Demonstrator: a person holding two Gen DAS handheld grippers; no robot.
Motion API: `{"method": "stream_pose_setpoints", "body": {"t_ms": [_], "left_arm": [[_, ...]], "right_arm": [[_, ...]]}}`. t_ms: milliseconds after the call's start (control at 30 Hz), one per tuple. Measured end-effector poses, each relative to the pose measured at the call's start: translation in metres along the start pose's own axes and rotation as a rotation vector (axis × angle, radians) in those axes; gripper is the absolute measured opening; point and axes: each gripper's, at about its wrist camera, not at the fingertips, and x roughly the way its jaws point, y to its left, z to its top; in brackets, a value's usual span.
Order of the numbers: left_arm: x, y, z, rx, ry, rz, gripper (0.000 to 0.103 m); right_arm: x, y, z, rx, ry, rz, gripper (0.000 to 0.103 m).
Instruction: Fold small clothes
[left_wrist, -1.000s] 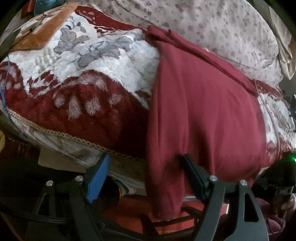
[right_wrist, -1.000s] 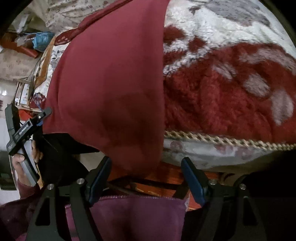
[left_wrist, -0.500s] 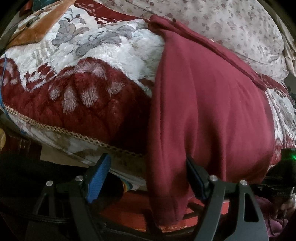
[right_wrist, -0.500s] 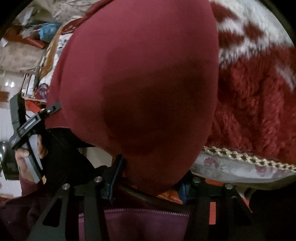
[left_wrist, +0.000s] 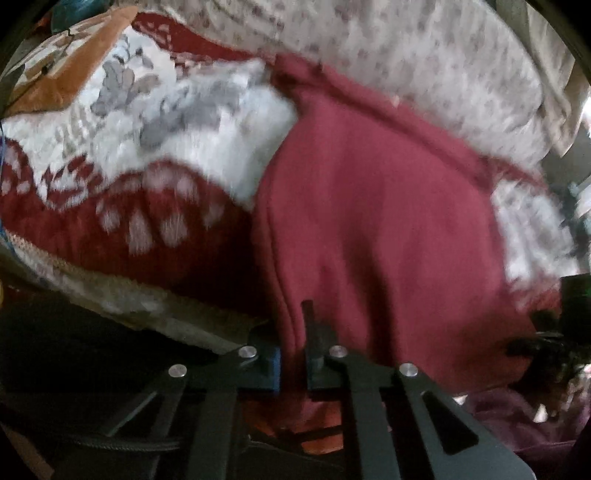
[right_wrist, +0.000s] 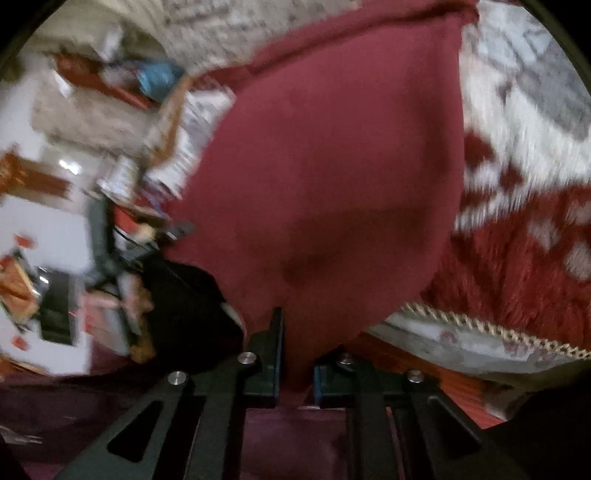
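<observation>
Nothing is showing any readable text, label, brand or number in either view; both are smeared with motion blur, and the clutter sitting around nine o'clock in the right wrist view is blurring past legibility.

Garment (left_wrist: 376, 221) on the blanket (left_wrist: 155, 155), near edge over the blanket's front border, between both claws.
</observation>
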Motion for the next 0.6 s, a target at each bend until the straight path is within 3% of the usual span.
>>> {"method": "stream_pose_setpoints", "body": {"t_ms": [167, 433, 600], "left_arm": [[-0.030, -0.004, 0.042, -0.042, -0.122, -0.109, 0.008], [-0.025, -0.036, 0.131, -0.027, -0.252, -0.116, 0.007], [0.006, -0.050, 0.193, -0.044, -0.270, -0.117, 0.007]], "right_arm": [[-0.046, 0.011, 0.030, 0.003, -0.169, 0.086, 0.013], [-0.081, 0.010, 0.092, 0.014, -0.360, 0.074, 0.013], [-0.094, -0.018, 0.145, 0.072, -0.440, 0.024, 0.013]]}}
